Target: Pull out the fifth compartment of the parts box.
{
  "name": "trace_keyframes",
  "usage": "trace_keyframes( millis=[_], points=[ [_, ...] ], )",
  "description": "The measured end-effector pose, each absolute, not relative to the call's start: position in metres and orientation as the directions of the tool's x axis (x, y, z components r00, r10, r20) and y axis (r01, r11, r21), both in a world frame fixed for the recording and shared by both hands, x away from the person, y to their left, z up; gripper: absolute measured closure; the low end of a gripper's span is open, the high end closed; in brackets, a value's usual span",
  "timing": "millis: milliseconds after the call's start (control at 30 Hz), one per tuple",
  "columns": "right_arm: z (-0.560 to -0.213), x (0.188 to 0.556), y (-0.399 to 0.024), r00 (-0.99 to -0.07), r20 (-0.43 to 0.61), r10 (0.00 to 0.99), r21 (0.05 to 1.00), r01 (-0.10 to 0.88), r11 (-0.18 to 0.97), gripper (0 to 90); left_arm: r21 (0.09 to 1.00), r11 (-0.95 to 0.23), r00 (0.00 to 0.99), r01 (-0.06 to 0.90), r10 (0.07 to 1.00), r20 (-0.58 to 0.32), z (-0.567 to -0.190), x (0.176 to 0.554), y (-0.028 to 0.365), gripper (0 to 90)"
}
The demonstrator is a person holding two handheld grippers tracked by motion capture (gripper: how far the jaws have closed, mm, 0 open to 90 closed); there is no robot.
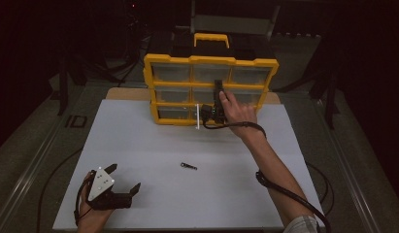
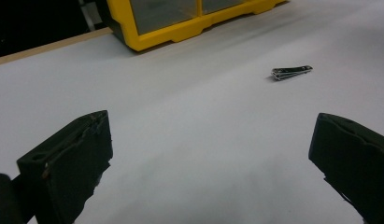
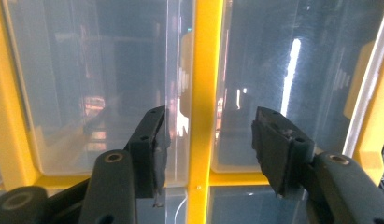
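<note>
Two grippers: both have their jaws spread, holding nothing.
Right gripper [image 3: 208, 144]: it is up against the yellow organizer [image 1: 210, 60]; a yellow divider [image 3: 204, 93] stands between its fingers, a clear drawer front [image 3: 96, 84] behind each one.
Left gripper [image 1: 123, 180]: it rests low on the white board [image 1: 187, 145], fingers [image 2: 68, 158] wide apart.
Nail clipper [image 2: 292, 71]: it lies flat, well ahead of the left fingers, toward the right one; untouched.
Risk: if the right jaws close here, they pinch the divider, not a drawer; pulling may then drag the whole organizer.
</note>
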State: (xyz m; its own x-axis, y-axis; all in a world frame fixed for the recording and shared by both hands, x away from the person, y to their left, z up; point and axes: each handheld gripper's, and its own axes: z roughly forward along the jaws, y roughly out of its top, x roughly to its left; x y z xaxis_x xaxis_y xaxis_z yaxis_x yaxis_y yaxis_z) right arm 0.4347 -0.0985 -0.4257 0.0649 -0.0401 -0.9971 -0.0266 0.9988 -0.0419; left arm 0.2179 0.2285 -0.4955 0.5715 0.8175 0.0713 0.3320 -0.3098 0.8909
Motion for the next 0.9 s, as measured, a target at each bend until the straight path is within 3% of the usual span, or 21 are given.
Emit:
trace_keyframes(
  millis=[367,667,900],
  points=[
    [-0.427,0.425,-0.103,0.059,-0.997,-0.053,-0.056,-0.050,0.997,51.7,0.889,-0.312,0.573,0.334,0.817,0.071,-0.496,0.218,0.228,0.5],
    [-0.425,0.423,-0.103,-0.017,-0.996,-0.090,-0.089,-0.040,0.995,69.4,0.889,-0.313,0.575,0.335,0.815,0.070,-0.497,0.218,0.227,0.4],
    [-0.423,0.423,-0.102,-0.053,-0.996,-0.077,-0.075,-0.030,0.997,74.8,0.888,-0.313,0.576,0.336,0.815,0.070,-0.497,0.218,0.227,0.4]
  ],
)
